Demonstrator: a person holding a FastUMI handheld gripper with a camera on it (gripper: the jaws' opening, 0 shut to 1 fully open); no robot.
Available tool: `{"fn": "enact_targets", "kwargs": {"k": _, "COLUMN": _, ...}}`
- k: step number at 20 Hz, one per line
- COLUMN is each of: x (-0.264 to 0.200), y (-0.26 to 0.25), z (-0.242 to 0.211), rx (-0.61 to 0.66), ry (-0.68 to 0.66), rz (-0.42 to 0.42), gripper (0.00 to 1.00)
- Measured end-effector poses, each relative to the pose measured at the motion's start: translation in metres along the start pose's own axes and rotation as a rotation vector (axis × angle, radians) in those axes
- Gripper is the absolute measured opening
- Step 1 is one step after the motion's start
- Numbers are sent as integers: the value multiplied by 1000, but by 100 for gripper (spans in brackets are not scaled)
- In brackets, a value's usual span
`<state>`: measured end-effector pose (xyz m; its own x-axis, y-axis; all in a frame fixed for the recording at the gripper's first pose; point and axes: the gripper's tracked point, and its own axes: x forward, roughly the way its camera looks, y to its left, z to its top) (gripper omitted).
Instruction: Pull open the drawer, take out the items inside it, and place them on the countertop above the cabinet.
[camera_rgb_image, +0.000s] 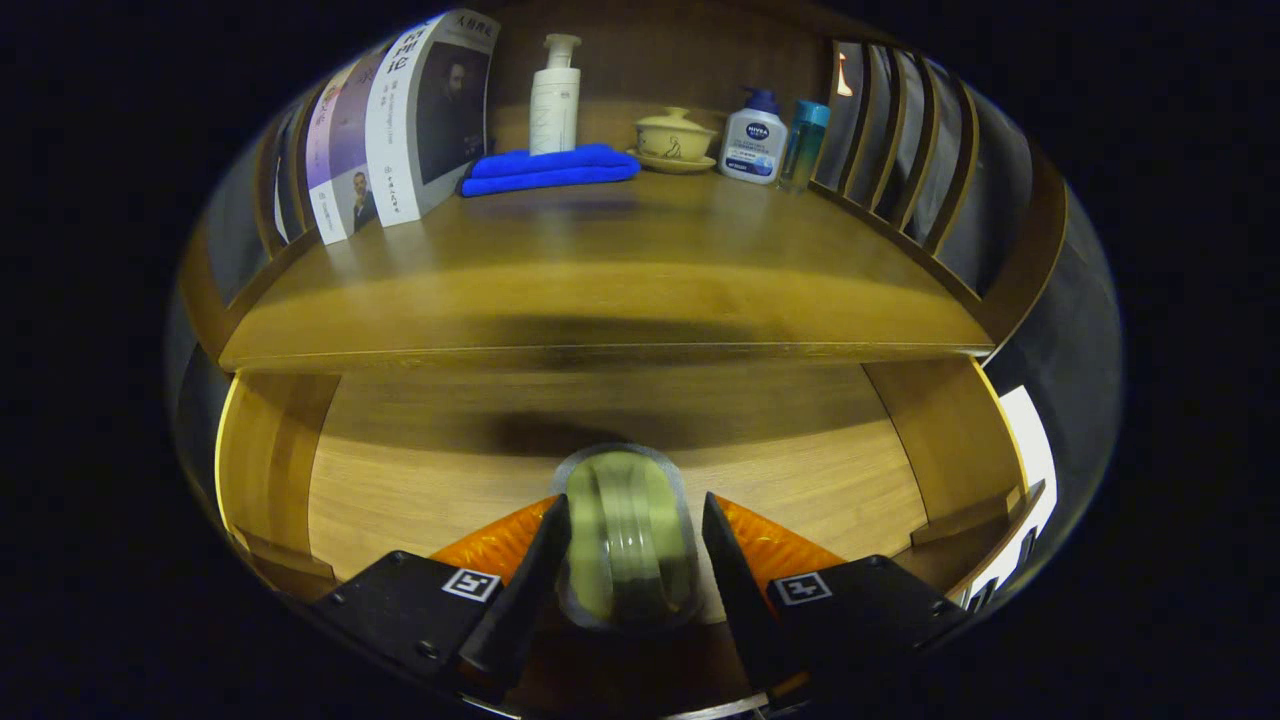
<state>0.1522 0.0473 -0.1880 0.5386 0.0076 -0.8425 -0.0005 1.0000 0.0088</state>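
The wooden drawer (400, 490) stands pulled open below the cabinet's countertop (600, 270). A pale green rounded item (628, 535) in a clear casing sits between my gripper's (634, 560) two fingers. Both fingers press on its sides, so the gripper is shut on it. The item looks slightly blurred and casts a dark shadow on the drawer floor just beyond it, under the countertop's front edge. The drawer floor to either side of the fingers is bare wood.
At the back of the countertop lie a folded blue towel (550, 168), a white pump bottle (555, 95), a lidded cream cup on a saucer (675, 138), a white-and-blue bottle (754, 140) and a teal bottle (804, 140). Books (400, 125) lean at the left. Slatted wooden sides flank the countertop.
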Motion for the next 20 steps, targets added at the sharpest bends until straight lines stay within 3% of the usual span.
{"fn": "enact_targets", "kwargs": {"k": 3, "x": 2, "y": -1, "z": 3, "rx": 35, "ry": 0, "rz": -5, "gripper": 71}}
{"fn": "enact_targets", "kwargs": {"k": 6, "x": 4, "y": 2, "z": 5, "rx": 74, "ry": -6, "rz": 9, "gripper": 32}}
{"fn": "enact_targets", "kwargs": {"k": 11, "x": -6, "y": 10, "z": 18, "rx": 85, "ry": -76, "rz": 23, "gripper": 7}}
{"fn": "enact_targets", "kwargs": {"k": 20, "x": -55, "y": -4, "z": 34, "rx": 163, "ry": -162, "rz": -17, "gripper": 7}}
